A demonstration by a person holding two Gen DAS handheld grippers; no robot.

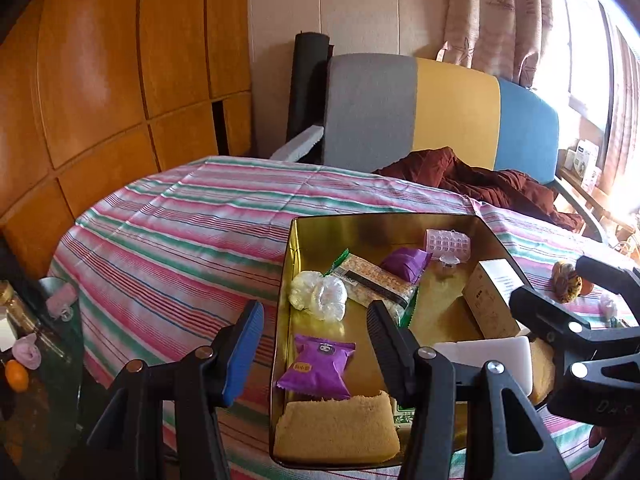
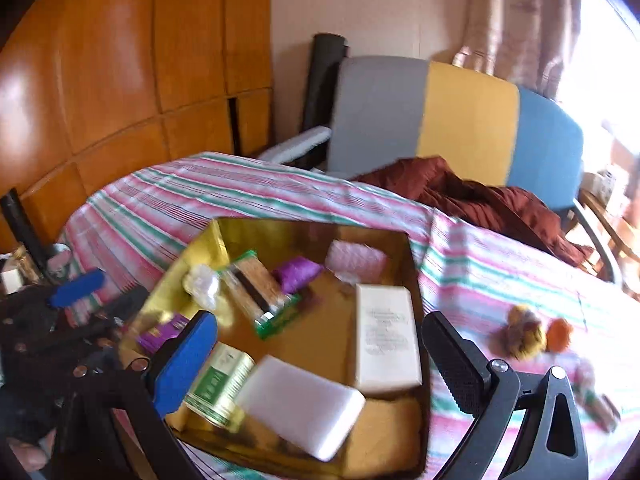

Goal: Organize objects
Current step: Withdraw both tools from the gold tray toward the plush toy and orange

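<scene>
Mostly packed by now, as far as I can judge: the gold tin [image 1: 298,240] on the striped cloth [image 1: 180,216] holds the purple snack packet [image 1: 316,366], the cracker pack [image 1: 376,282], the cardboard box [image 2: 386,336], the green can [image 2: 220,384], the white block [image 2: 300,406] and the sponge [image 1: 336,426]. Still out on the cloth, right of the tin and well apart from it, sit the scrunchies [image 2: 532,336], and something small and pinkish lies nearer me, too blurred to name. I take those as next. My right gripper [image 2: 320,360] hangs above the tin's near end, jaws spread, gripping nothing; the view is smeared. It needs to swing right, drop low over the scrunchies and close on the soft bundle. My left gripper [image 1: 316,332] hovers over the tin's near left corner, jaws spread wide, empty, pointing forward and slightly down.
</scene>
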